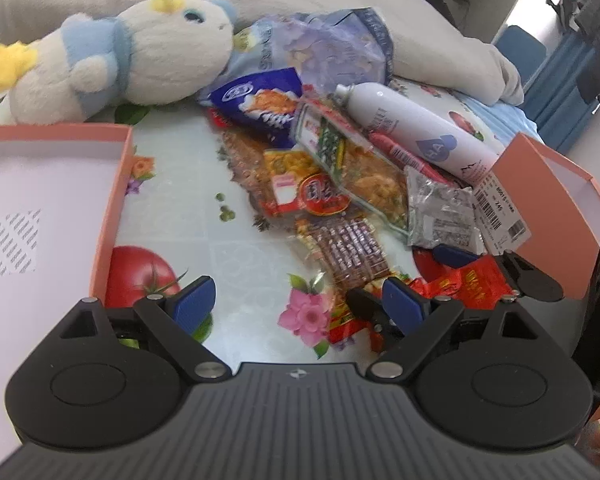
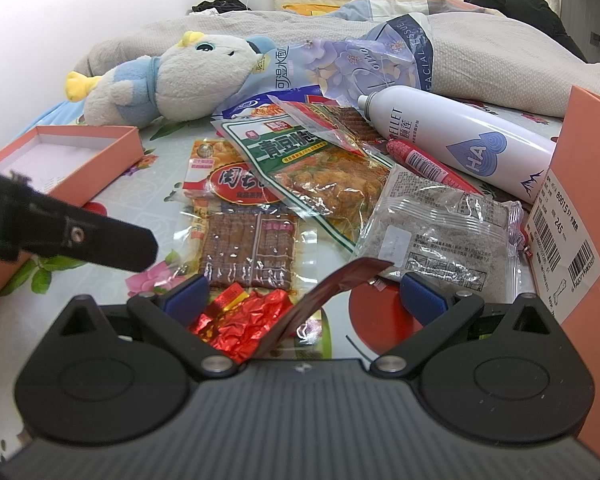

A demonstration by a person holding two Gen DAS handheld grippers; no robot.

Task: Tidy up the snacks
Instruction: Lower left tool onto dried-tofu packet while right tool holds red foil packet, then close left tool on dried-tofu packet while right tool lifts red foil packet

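Observation:
A heap of snack packets lies on the flowered cloth: a green-label packet [image 2: 300, 160], a red-label packet [image 2: 236, 188], a clear pack of brown strips [image 2: 248, 252], a grey speckled packet [image 2: 440, 228], a blue packet [image 1: 260, 108] and a crumpled red foil snack [image 2: 244, 324]. My right gripper [image 2: 304, 300] is open low over the red foil snack, with a dark red wrapper flap [image 2: 340, 284] standing between its fingers. My left gripper [image 1: 296, 308] is open and empty over the cloth, left of the right gripper's fingers [image 1: 456, 254].
An open salmon box [image 1: 116, 200] lies at the left; it also shows in the right wrist view [image 2: 80, 152]. A second salmon box [image 2: 580, 160] with a barcode label stands at the right. A plush toy [image 2: 172, 80], a white spray can [image 2: 460, 136], a tissue pack [image 2: 360, 60] and a grey blanket lie behind.

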